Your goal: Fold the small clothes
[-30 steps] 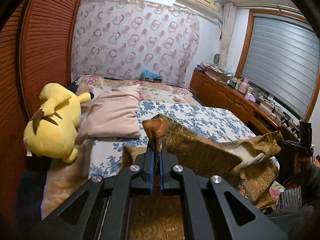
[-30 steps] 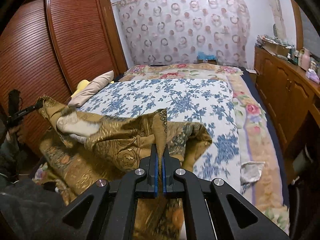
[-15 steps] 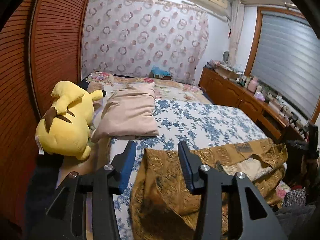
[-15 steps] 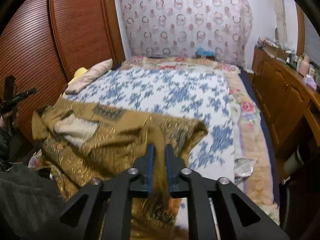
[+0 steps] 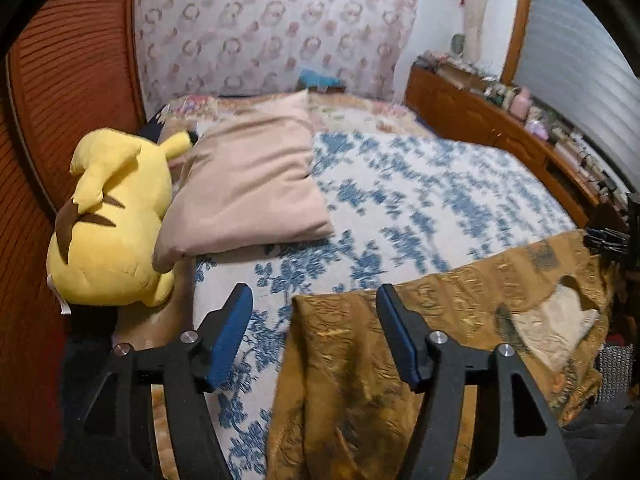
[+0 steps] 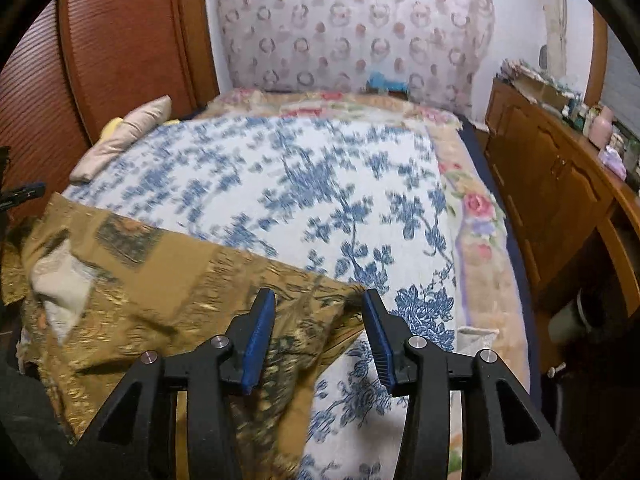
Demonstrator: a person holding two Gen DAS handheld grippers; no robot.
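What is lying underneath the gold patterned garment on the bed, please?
The gold garment lies on the blue-flowered bedspread, which shows around it. Whatever sits directly beneath the cloth is covered. Its pale lining shows at one opening.

The bed carries a gold garment, pillow and plush.

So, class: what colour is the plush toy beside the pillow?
Yellow with brown stripes; the plush toy shows best in the left wrist view.

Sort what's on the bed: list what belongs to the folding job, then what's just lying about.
Job:
gold patterned garment
left gripper, open
right gripper, open

Lying about:
yellow plush toy
beige pillow
blue floral bedspread
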